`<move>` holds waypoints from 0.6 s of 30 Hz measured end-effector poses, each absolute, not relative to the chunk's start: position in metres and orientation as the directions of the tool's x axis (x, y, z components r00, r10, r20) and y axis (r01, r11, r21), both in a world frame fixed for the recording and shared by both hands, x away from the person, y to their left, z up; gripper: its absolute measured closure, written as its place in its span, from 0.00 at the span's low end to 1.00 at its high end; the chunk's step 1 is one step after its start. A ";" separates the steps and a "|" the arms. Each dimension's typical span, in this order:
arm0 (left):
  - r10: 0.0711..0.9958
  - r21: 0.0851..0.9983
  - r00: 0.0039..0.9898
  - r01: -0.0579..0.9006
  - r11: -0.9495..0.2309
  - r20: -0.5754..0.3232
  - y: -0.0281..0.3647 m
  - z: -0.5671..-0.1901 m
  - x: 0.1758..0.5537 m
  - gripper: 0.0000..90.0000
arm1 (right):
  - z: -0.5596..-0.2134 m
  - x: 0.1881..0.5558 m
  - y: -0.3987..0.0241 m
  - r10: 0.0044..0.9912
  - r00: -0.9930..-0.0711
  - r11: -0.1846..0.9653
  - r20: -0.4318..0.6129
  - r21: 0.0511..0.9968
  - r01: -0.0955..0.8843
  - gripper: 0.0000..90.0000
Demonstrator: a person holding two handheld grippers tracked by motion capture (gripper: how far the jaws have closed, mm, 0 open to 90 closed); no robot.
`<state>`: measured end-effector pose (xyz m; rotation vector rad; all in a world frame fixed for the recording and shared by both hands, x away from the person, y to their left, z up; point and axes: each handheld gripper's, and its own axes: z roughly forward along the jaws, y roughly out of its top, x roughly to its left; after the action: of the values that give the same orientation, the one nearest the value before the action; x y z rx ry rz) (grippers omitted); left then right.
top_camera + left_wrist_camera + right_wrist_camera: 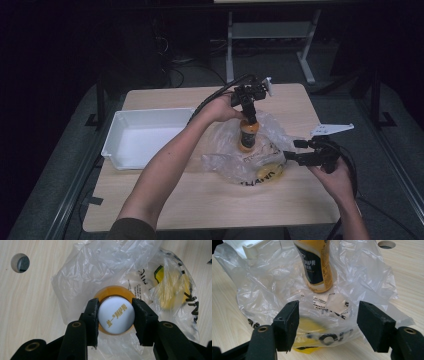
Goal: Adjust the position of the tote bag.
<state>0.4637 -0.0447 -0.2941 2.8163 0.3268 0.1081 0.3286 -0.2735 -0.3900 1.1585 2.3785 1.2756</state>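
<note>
An orange drink bottle [247, 139] with a dark label [315, 267] stands upright in the mouth of a crumpled clear plastic bag [235, 162] on the wooden table. My left gripper [115, 315] points straight down and is shut on the bottle's white cap [116, 320], one jaw on each side. In the high view, the left gripper [248, 111] sits over the bottle. A yellow item [172, 287] lies inside the bag. My right gripper [328, 325] is low at the bag's near right edge, open wide, with the printed bag film [329, 302] lying between its jaws. It also appears in the high view [291, 151].
A white tray [120, 127] sits on the table's left half, its corner [253, 247] just behind the bag. The table has round holes [20, 263] [386, 244]. Bare wood lies in front of the bag. The person's left forearm [165, 165] crosses the table's middle.
</note>
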 end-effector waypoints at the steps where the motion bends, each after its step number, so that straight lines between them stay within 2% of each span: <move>1: 0.233 0.307 0.972 0.209 -0.928 0.043 -0.045 -0.293 0.463 0.66 | -0.390 0.329 -0.274 0.720 -0.671 0.319 0.174 0.777 0.543 0.37; 18: 0.214 0.311 0.975 0.184 -0.933 0.065 -0.043 -0.269 0.449 0.66 | -0.390 0.328 -0.274 0.728 -0.662 0.306 0.179 0.779 0.547 0.37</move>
<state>0.4491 -0.0430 -0.2691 2.8157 0.2906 0.1408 0.3275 -0.2744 -0.3899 1.1734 2.3637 1.2805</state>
